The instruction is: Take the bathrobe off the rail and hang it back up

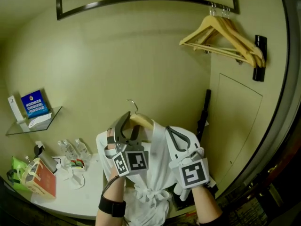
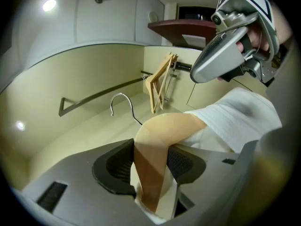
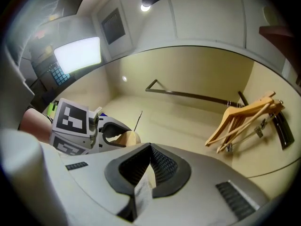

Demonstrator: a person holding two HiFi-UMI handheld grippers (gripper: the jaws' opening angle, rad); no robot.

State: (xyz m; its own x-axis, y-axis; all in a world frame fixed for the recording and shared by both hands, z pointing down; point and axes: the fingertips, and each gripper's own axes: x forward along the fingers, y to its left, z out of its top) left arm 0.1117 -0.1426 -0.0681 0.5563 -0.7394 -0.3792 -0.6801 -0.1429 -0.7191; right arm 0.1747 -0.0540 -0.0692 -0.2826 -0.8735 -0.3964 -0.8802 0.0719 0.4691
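Note:
The white bathrobe [image 1: 157,178] hangs on a wooden hanger [image 1: 141,120] held low in front of the cream wall. The black rail [image 1: 141,0] runs well above it. My left gripper [image 1: 128,126] is shut on the hanger's left arm [image 2: 150,164], and its metal hook [image 2: 123,105] stands free above the jaws. My right gripper [image 1: 170,132] is shut on a fold of the bathrobe's cloth [image 3: 140,188] at the right shoulder. The other arm of the hanger is hidden under the cloth [image 2: 235,117].
Several empty wooden hangers [image 1: 225,36] hang at the rail's right end. A glass shelf [image 1: 51,117] with a blue sign is at the left. Below it a white counter [image 1: 70,194] carries water bottles [image 1: 75,149] and an orange bag [image 1: 41,180]. A black stick-like object [image 1: 203,114] leans in the corner.

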